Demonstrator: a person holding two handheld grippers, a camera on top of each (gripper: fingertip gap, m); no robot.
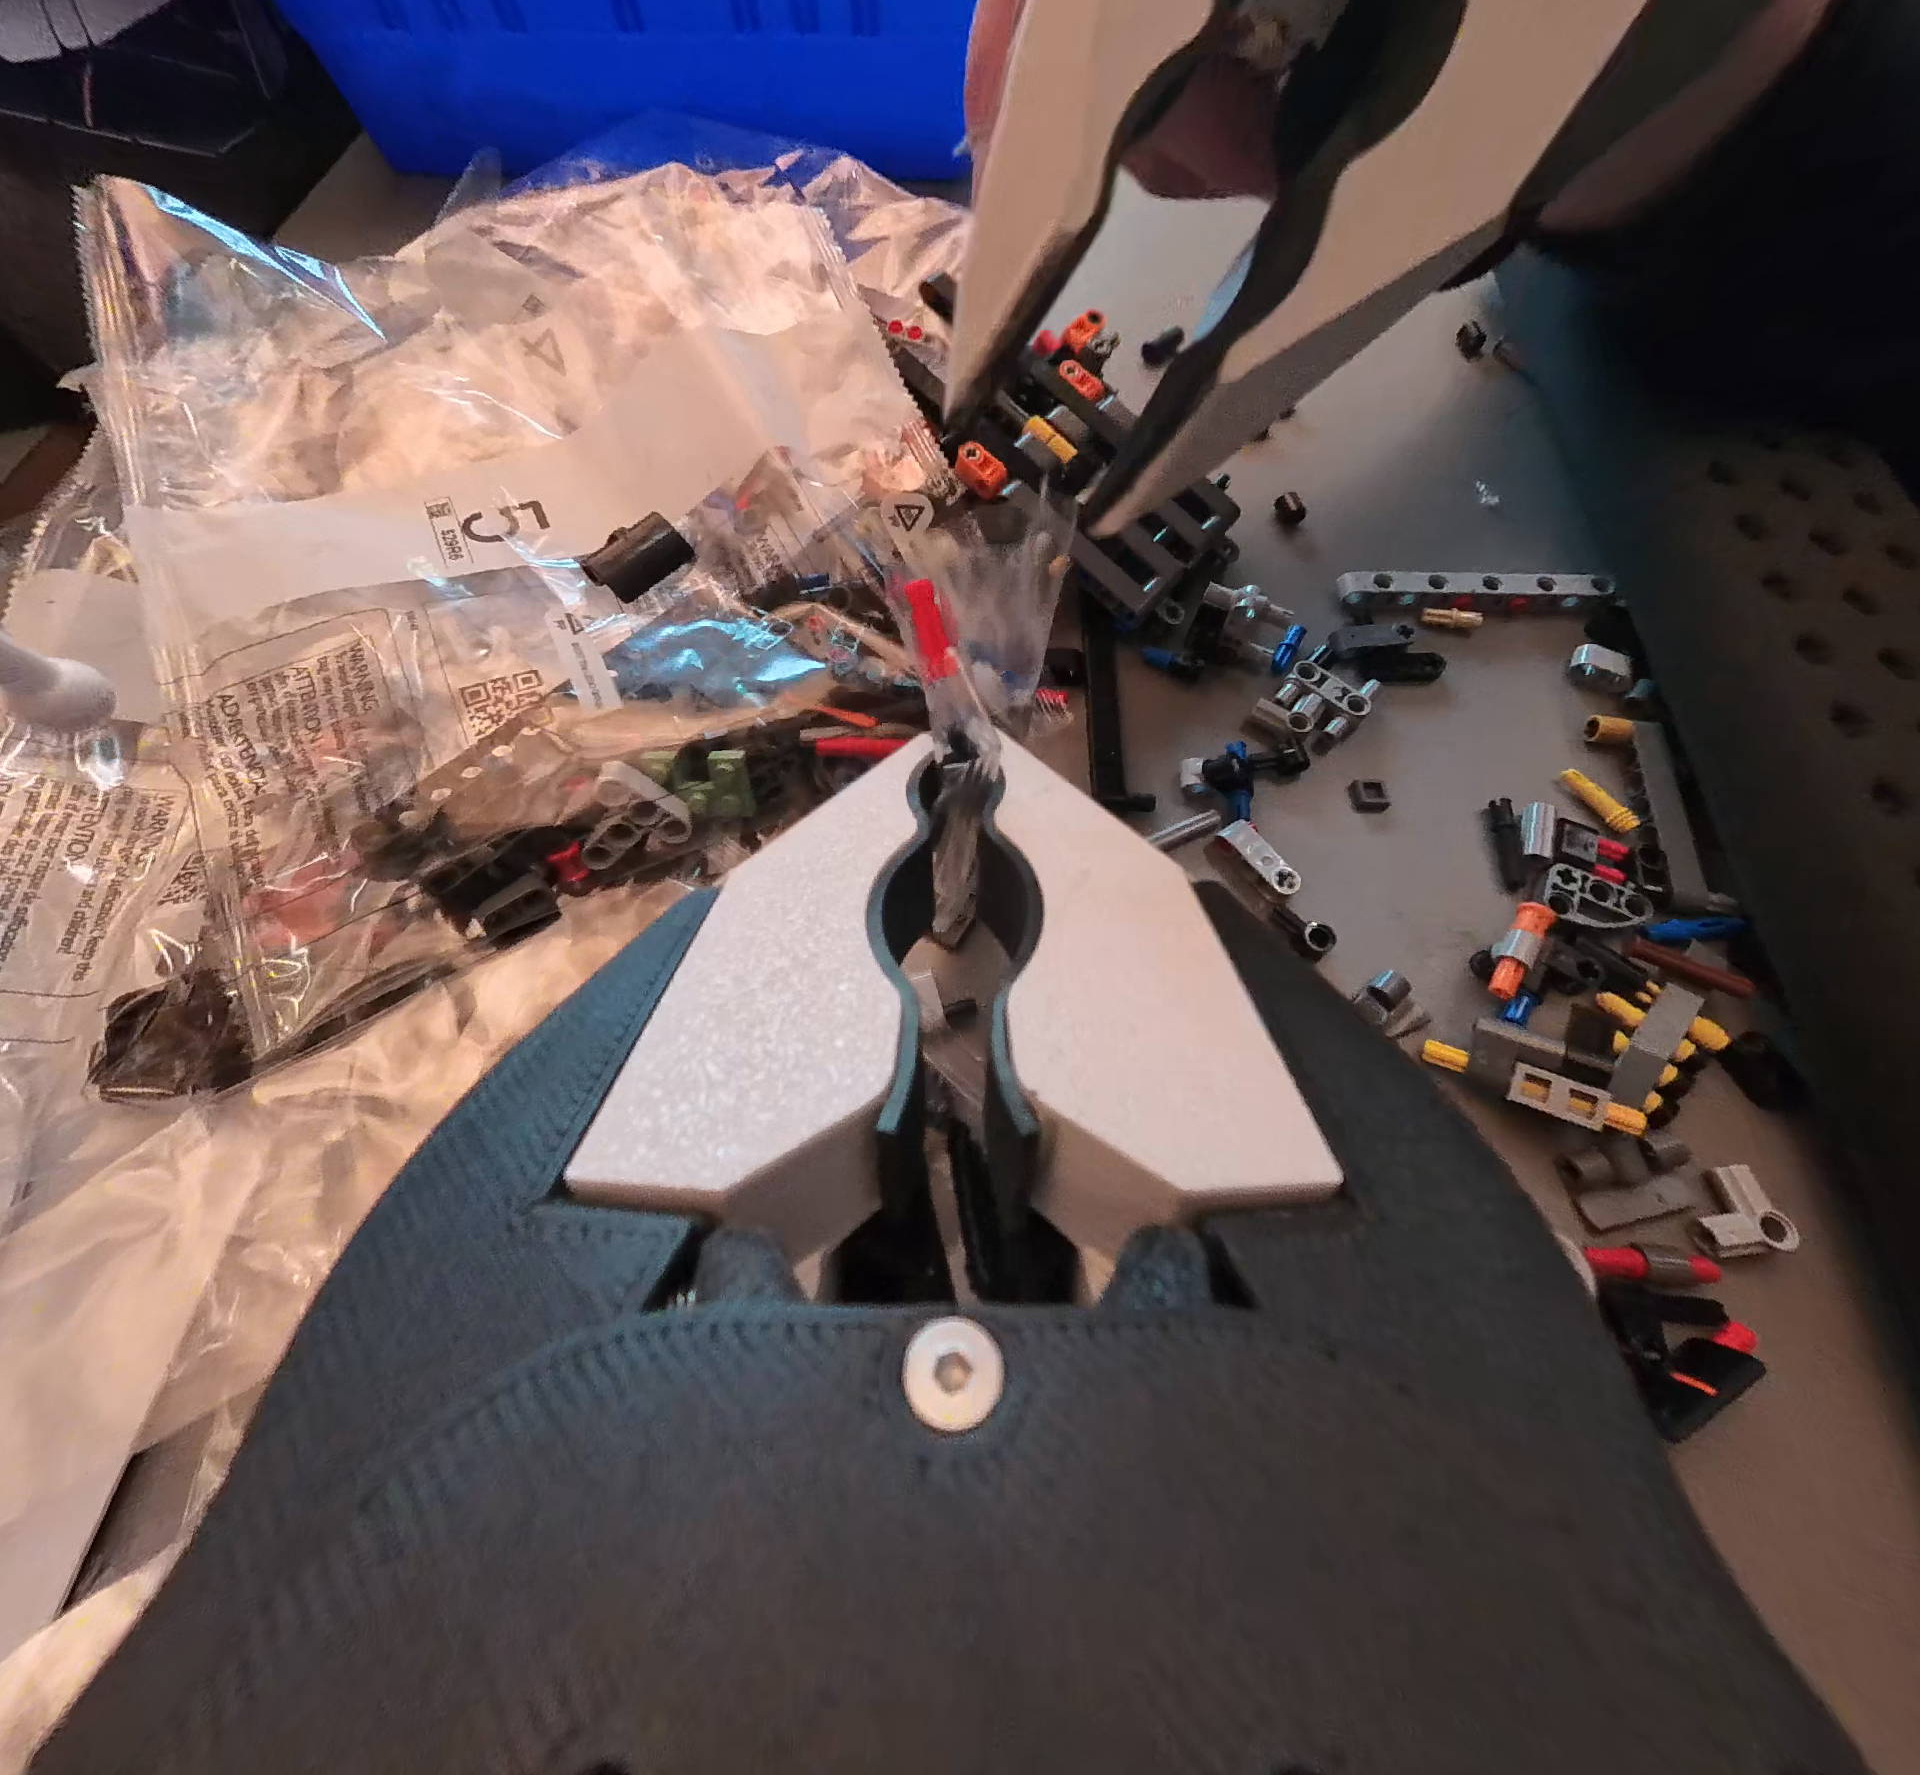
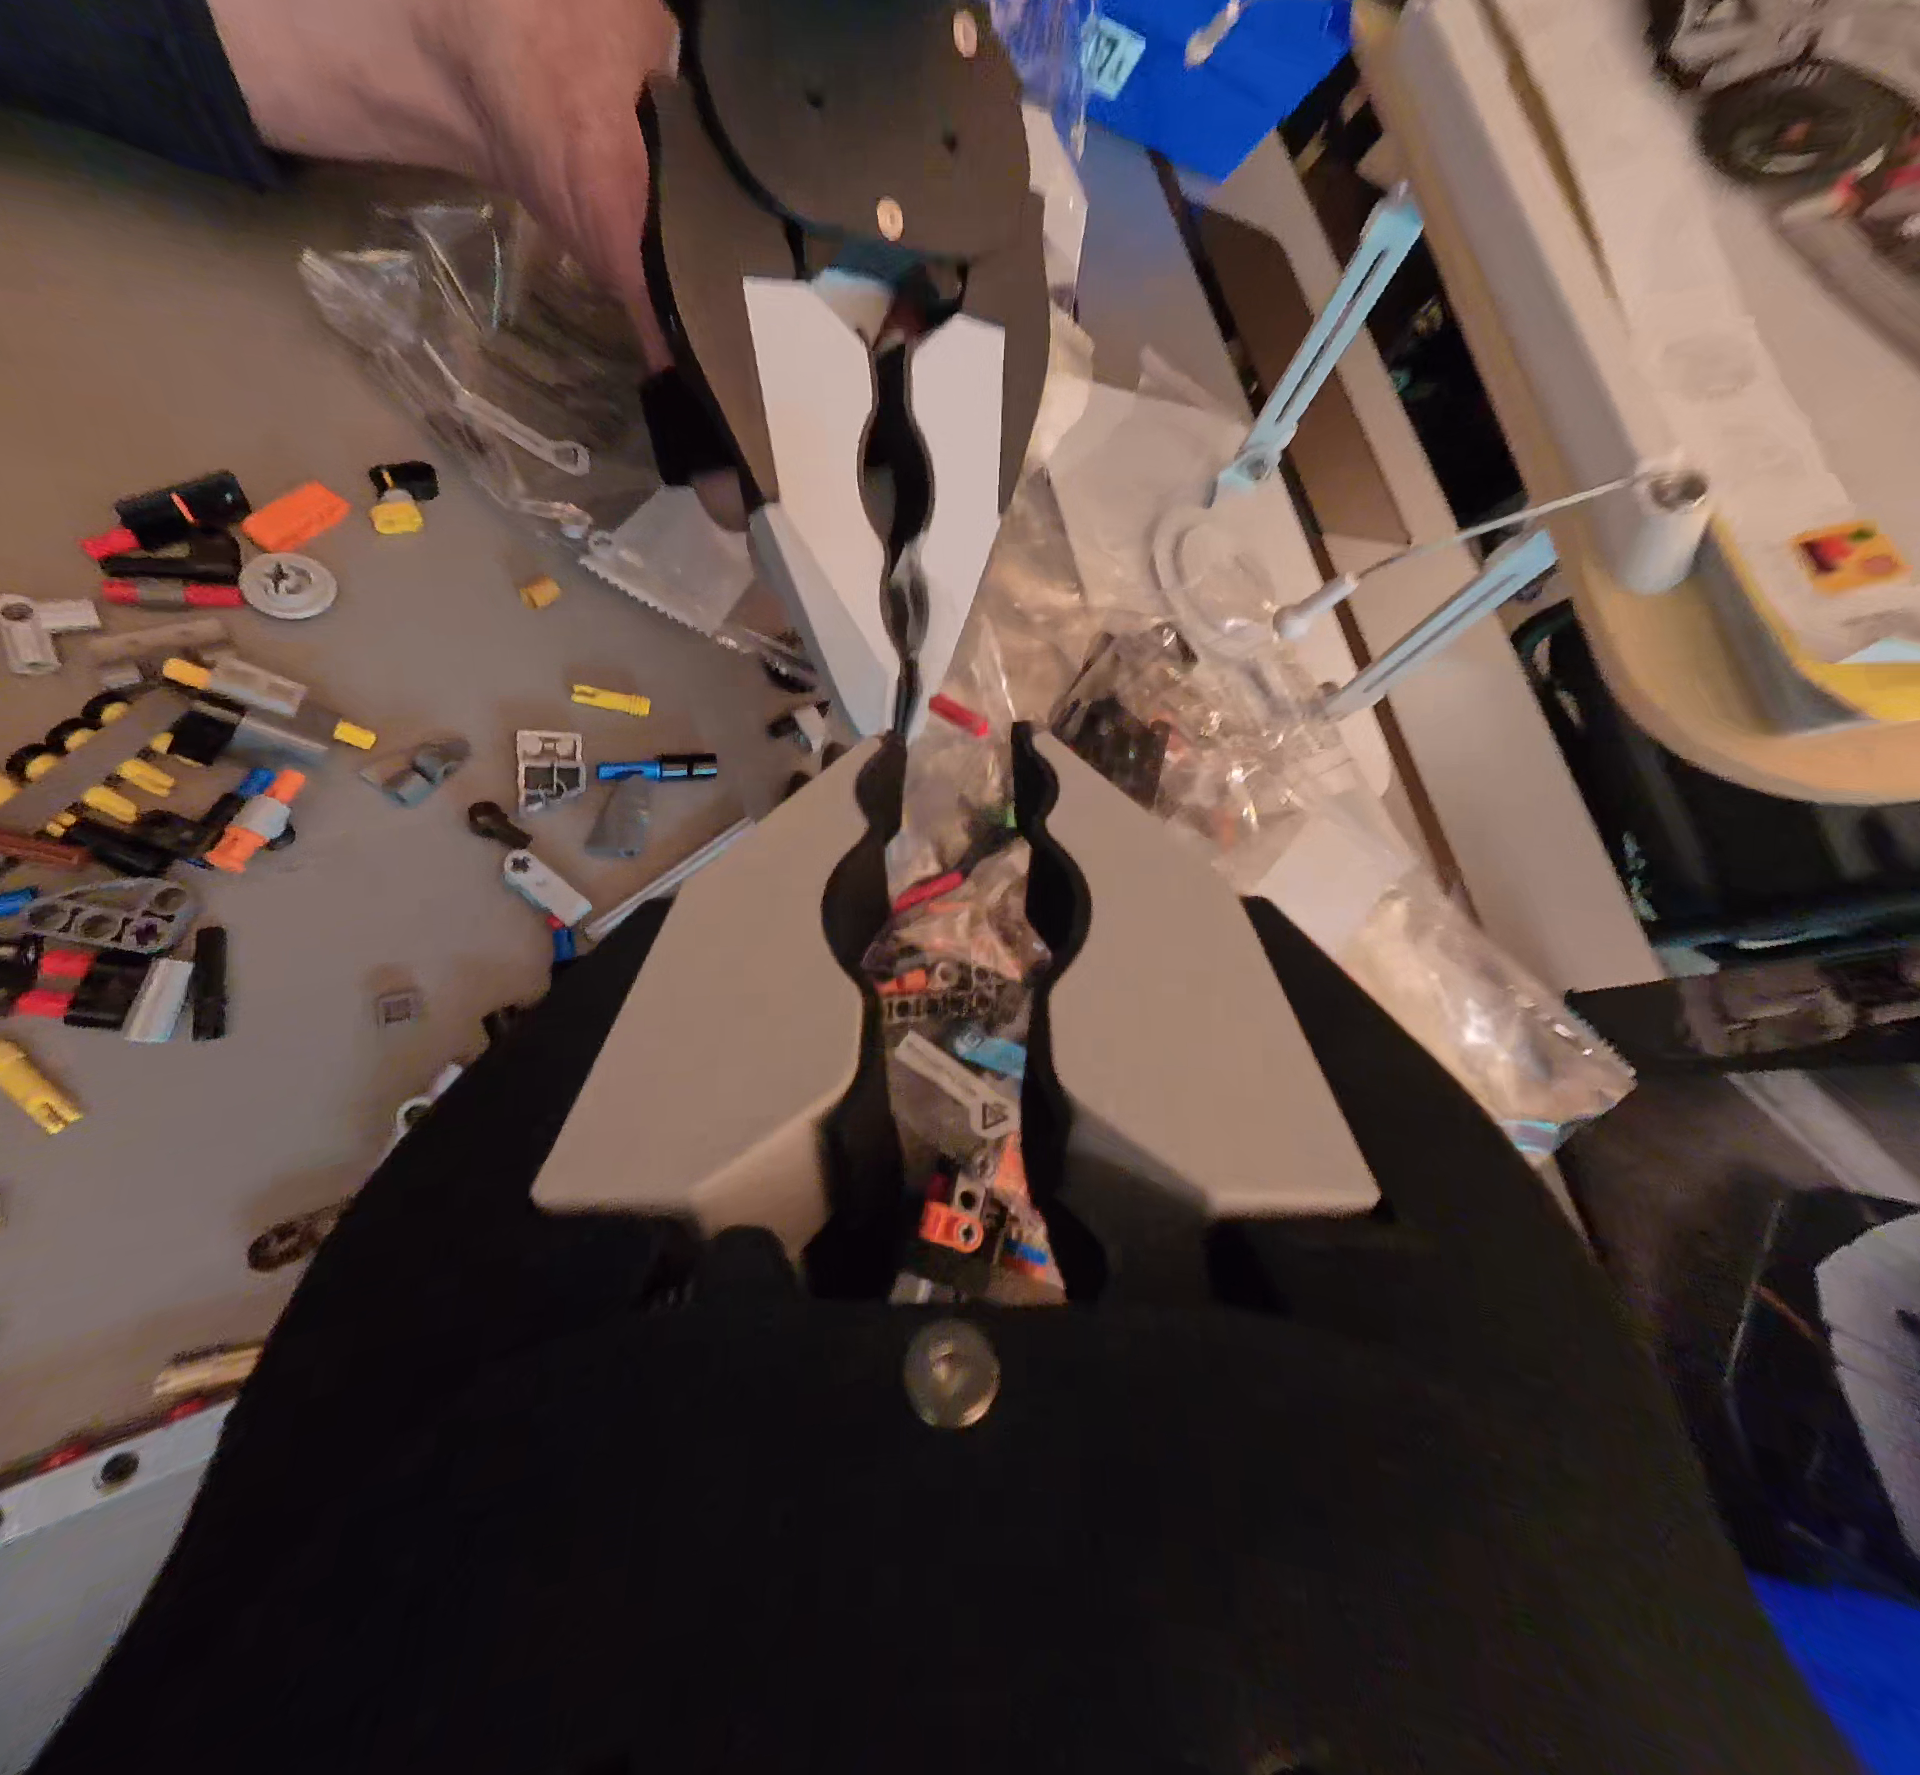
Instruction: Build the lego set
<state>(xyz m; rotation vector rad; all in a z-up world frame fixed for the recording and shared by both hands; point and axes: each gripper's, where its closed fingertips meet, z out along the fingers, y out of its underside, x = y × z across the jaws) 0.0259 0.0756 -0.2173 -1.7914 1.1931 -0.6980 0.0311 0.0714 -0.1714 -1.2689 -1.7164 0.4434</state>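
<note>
From the left wrist view, the left hand-held gripper (image 1: 961, 769) sits at the centre of the frame, its fingers pinched tight on a twisted corner of a small clear plastic bag (image 1: 961, 655) with a red pin (image 1: 928, 629) showing inside it. Upper right, the right hand-held gripper (image 1: 1023, 468) reaches down with its fingers spread, tips just above a dark, half-built Lego frame (image 1: 1132, 510). More sealed bags (image 1: 343, 582) pile up on the left; loose Lego pieces (image 1: 1558, 894) scatter over the grey bench (image 1: 1382, 478) on the right.

From the right wrist view, the right hand-held gripper (image 2: 956, 749) stands open at a middling gap, holding nothing. Straight ahead, above centre, the left one (image 2: 902, 702) points back at it, closed on the bag's edge, with a person's hand (image 2: 468, 63) behind it. The bag's contents show between the right fingers, lower centre.

I'd judge this is the bag-opening step, before any assembling. Next, the right gripper needs to close on the plastic just beside the left's hold, then pull apart without scattering parts.
</note>
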